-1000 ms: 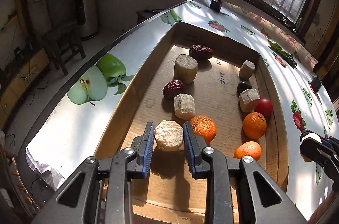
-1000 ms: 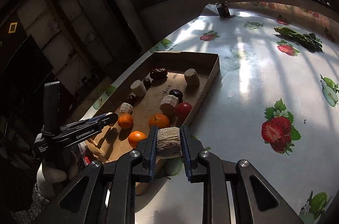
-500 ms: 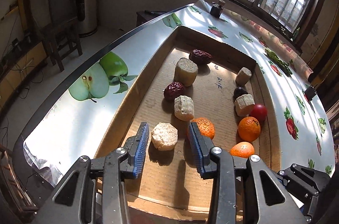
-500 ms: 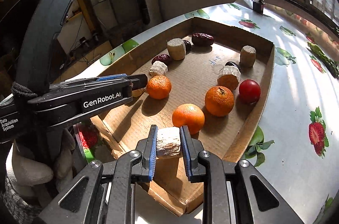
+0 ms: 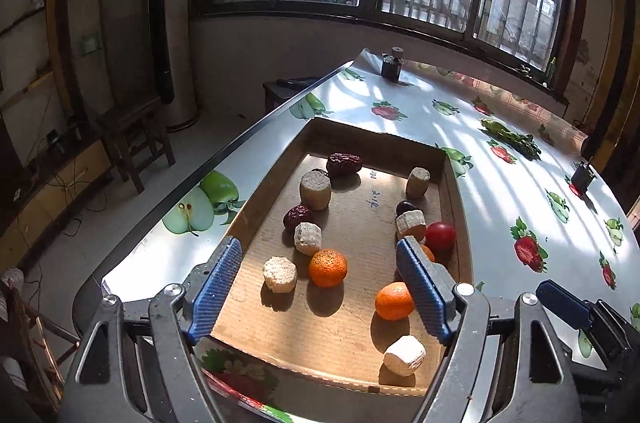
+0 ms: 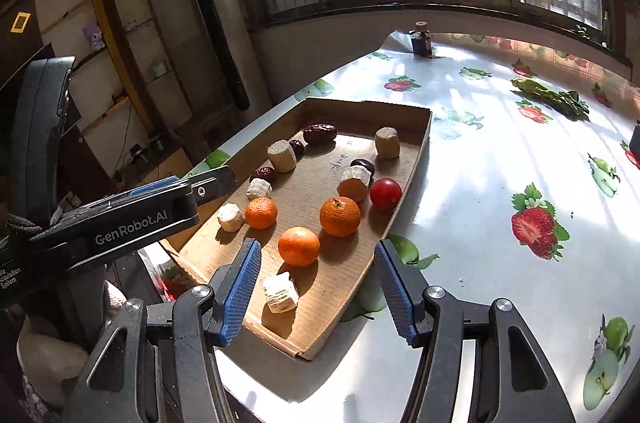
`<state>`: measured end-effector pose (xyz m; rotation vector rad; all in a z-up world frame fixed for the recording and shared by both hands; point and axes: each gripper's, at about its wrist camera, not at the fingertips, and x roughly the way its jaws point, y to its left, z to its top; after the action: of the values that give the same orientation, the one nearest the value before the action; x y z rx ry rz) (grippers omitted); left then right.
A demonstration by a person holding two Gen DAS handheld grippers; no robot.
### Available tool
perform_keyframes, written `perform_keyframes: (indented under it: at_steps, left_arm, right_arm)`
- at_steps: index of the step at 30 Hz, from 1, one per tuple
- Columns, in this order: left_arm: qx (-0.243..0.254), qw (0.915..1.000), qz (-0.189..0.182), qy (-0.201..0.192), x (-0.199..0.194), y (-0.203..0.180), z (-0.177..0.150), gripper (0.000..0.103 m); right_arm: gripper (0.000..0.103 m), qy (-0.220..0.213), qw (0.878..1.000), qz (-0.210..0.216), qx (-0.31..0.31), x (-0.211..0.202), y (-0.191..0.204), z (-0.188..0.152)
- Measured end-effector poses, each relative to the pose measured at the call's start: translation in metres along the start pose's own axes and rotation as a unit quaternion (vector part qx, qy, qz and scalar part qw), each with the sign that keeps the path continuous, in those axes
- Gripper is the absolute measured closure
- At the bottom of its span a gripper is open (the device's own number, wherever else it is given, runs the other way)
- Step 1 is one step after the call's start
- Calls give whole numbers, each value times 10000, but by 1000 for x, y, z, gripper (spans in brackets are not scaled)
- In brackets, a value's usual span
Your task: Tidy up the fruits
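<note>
A: Grippers?
B: Left gripper (image 5: 320,287) and right gripper (image 6: 316,291) both gape wide, holding nothing.
A: Fruit?
B: All in the tray (image 6: 416,147); a pale chunk (image 6: 281,292) lies at its near edge.

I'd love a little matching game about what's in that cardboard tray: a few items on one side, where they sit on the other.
Things:
1. red tomato
2. dark date
3. pale chunk
4. bottle

Places:
A. far end of the tray
B. near end, between the open right tool fingers
C. table's far corner
D. against the tray's right wall

Pairs: 1-D, 2-A, 3-B, 4-C
</note>
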<state>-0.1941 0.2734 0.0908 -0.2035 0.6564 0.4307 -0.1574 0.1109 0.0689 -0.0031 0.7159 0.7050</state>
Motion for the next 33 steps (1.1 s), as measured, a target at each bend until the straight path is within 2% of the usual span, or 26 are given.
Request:
perform_keyframes:
  at_steps: [3,7,17,22,24,28,30,31,33]
  left_arm:
    - [266,9981,415,-383,-15,-19,0,10]
    - [427,9959,583,-548,-24,-34,0,6]
    - [629,9957,482,-480,-31,-59,-7,6]
    - [623,9952,445,-609,-37,-63,-10,6]
    - [530,9940,461,-832,-44,-61,-11,6]
    - [250,9859,719,-1493,-69,-54,-16,3]
    - [105,9815,614,-1813,-79,-48,-23,0]
    - [68,9797,579,-1917,-81,-47,-25,0]
    - [162,9810,474,-1876,-82,-48,-25,0]
  right_arm:
    - [33,-270,9987,-339,258,-19,-20,-3]
    - [30,-376,9969,-459,523,-34,-41,-6]
    - [25,-497,9946,-566,719,-48,-56,-15]
    - [25,-531,9941,-603,730,-50,-59,-18]
    - [25,-552,9938,-622,739,-51,-60,-18]
    - [25,-635,9935,-666,665,-53,-57,-20]
    - [24,-652,9938,-667,605,-53,-53,-20]
    - [24,-649,9940,-663,573,-53,-51,-19]
    - [24,-641,9944,-666,517,-52,-48,-20]
